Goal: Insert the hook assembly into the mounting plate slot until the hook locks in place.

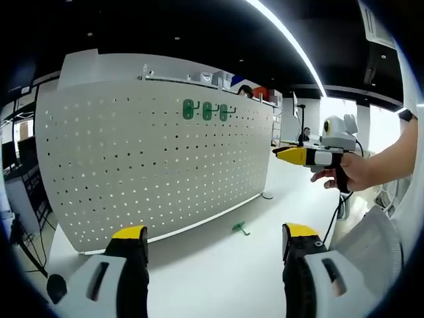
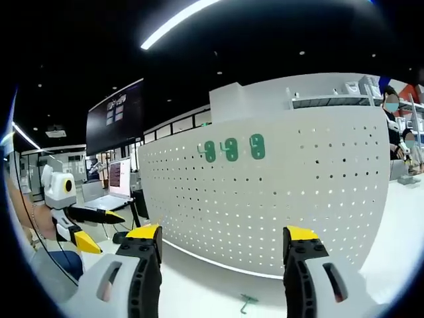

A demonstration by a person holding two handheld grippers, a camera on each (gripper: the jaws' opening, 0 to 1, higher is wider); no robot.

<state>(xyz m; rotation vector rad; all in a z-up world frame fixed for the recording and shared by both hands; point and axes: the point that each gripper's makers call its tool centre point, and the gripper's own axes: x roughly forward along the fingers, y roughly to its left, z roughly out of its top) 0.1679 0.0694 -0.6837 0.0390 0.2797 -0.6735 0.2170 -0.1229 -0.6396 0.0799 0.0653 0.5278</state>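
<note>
Your left gripper (image 1: 211, 248) stands with yellow-tipped jaws spread wide, nothing between them. Your right gripper (image 2: 222, 250) is the same, jaws apart and empty. Beyond the left jaws, the small green plastic hook assembly (image 1: 240, 228) lies on the white tabletop (image 1: 218, 271), just in front of the board's foot; the right gripper view shows it low between the jaws. Behind it stands the white perforated metal mounting plate (image 1: 152, 165), upright, with three green hooks (image 1: 207, 110) already seated near the top edge. Step in hand looks like pre-grasp. Next move likely calls for lowering one gripper over the loose hook and pinching it.
</note>
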